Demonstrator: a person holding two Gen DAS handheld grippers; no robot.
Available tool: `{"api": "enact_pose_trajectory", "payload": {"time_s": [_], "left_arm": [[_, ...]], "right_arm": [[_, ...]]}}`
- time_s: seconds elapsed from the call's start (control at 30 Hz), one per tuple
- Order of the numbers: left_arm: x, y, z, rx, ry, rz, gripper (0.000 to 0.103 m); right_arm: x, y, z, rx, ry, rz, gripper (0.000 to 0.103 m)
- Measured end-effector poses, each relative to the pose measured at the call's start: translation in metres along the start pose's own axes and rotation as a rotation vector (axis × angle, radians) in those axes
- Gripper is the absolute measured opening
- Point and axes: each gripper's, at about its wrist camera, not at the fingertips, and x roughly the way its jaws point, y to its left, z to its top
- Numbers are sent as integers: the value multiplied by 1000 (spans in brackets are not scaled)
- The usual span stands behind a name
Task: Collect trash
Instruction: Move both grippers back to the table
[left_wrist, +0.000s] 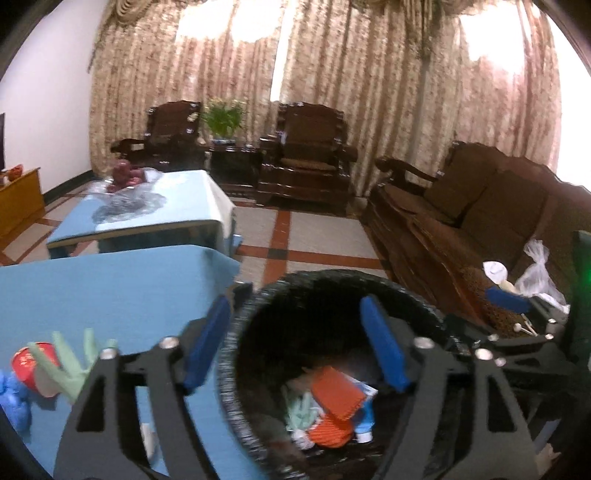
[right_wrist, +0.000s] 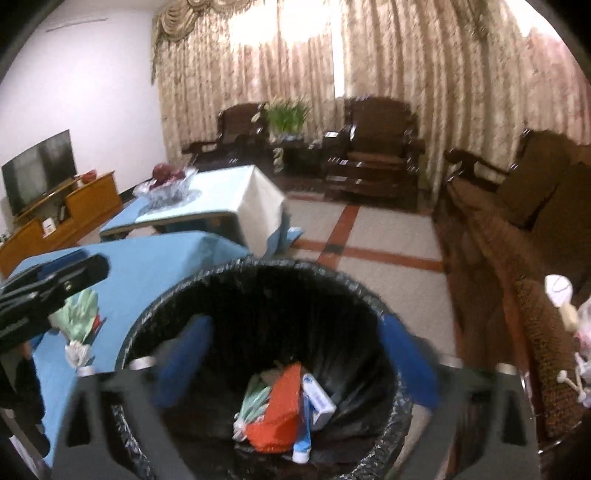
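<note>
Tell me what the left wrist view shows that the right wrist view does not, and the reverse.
Only the left wrist view shows the red cup and a blue item on the blue table. Only the right wrist view shows the television on its wooden stand. Both show the black-lined bin holding an orange packet, and the green glove.

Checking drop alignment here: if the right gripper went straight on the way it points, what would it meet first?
Probably the pile of trash at the bottom of the lined bin. The right gripper is open and empty, aimed down into the bin's mouth; depth is hard to judge in this view.
</note>
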Motion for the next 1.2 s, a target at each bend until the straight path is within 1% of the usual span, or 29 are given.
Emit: {"api": "enact_pose_trajectory", "payload": {"time_s": [0.03,0.07,0.13,0.23,0.33,0.4,0.47,0.63,0.73,0.9,1.0,1.13,1.2], "left_arm": [[-6,8,0,-1,-7,21,85],[-13,13,0,-3,-13,33,87],[-25,27,-3,-9,-18,59,89],[-46,50,-11,-36,-21,111,89],[-67,81,-21,-76,-23,174,89],[-83,102,-30,-97,-31,234,89],[-96,120,-37,-109,-33,280,89],[-128,165,-53,-147,-30,394,89],[-141,188,-59,-175,-27,442,89],[-154,220,-72,-205,-6,498,89],[-157,233,-80,-224,13,522,89],[-158,255,-92,-242,41,548,89],[-156,265,-98,-254,54,559,89]], "right_arm": [[-2,5,1,-6,-7,-13,97],[-3,11,3,-12,-10,-31,97],[-4,22,4,-21,-11,-30,97],[-3,43,4,-23,-13,27,97],[-3,69,2,-29,-16,58,97],[-2,89,1,-23,-19,76,97],[-1,108,1,-29,-22,114,97],[7,168,-4,-110,-12,197,97],[10,197,-8,-152,-7,228,97],[19,232,-17,-180,-1,264,97],[27,250,-27,-198,18,283,97],[40,267,-36,-222,50,296,97],[43,273,-42,-224,60,295,95]]}}
